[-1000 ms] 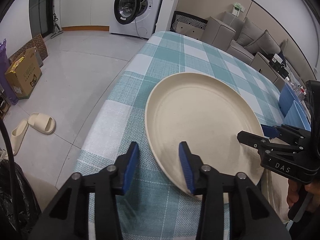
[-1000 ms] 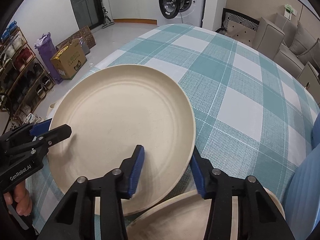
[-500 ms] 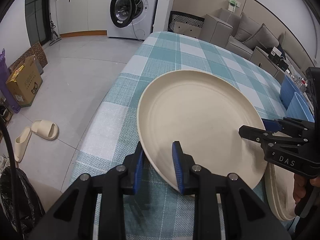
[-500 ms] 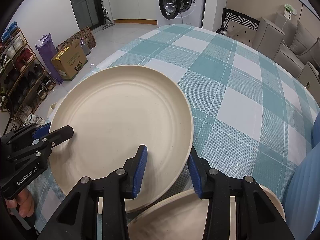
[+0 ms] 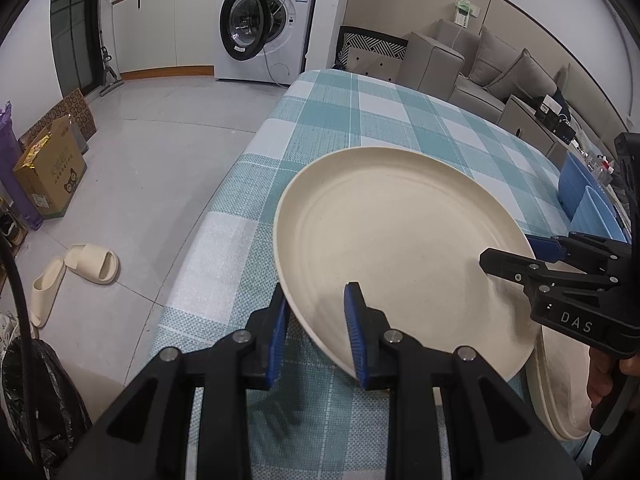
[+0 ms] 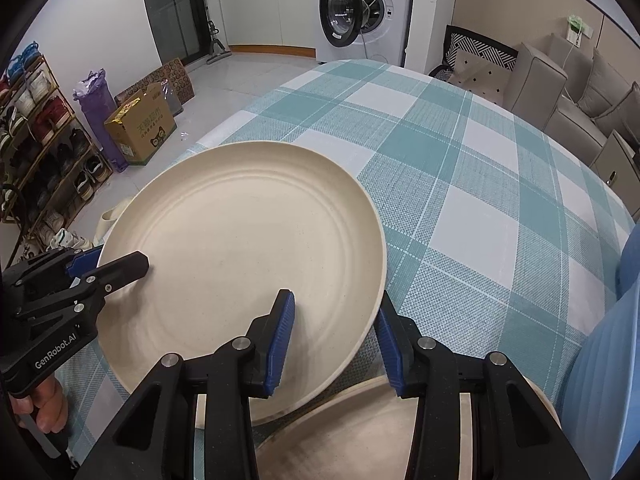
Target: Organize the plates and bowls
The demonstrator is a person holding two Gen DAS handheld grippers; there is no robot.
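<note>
A large cream plate (image 5: 400, 240) is held tilted above the checked tablecloth (image 5: 360, 120). My left gripper (image 5: 316, 332) is shut on its near rim. My right gripper (image 6: 334, 340) straddles the plate's other rim (image 6: 240, 248) with its jaws still apart; it also shows in the left wrist view (image 5: 520, 256). A second cream plate (image 6: 360, 432) lies on the table under the right gripper and also shows in the left wrist view (image 5: 560, 380).
Blue plates or trays (image 5: 588, 200) stand at the table's right edge. The table's left edge drops to a floor with slippers (image 5: 80, 272) and a cardboard box (image 5: 52, 168). A washing machine (image 5: 264, 20) and sofa (image 5: 500, 68) lie beyond.
My left gripper has closed on the plate's rim and lifted that side. The right gripper's jaws have narrowed a little around the opposite rim.
</note>
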